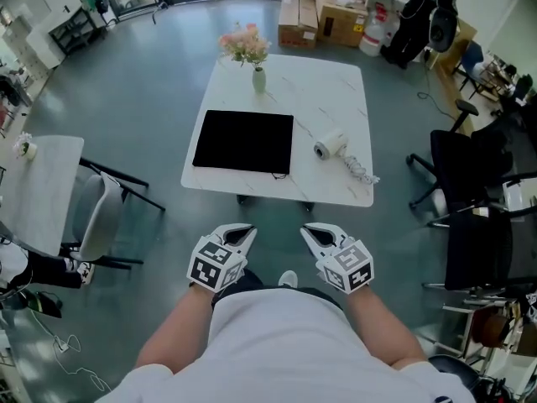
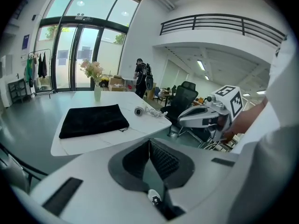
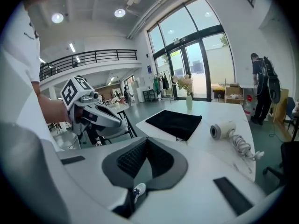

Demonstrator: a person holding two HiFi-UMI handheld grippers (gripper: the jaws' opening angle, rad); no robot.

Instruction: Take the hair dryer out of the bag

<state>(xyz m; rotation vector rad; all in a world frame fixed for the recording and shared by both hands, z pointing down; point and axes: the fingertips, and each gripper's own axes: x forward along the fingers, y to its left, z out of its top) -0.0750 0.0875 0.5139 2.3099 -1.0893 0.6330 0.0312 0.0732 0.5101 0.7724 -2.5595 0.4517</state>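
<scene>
— How are the hands held?
— Low by the waist, short of the bench (image 1: 336, 91). The left claw (image 1: 243, 230) and right claw (image 1: 311, 230) are both pinched together, empty, tilted down.
— And the hair dryer (image 1: 331, 145)?
— White, on its side, cord bunched, just right of the black bag (image 1: 244, 141), which seems flat.

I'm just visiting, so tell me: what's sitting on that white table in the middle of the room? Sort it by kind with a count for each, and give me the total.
black bag: 1
white hair dryer with coiled cord: 1
vase of pink flowers: 1
total: 3
</scene>
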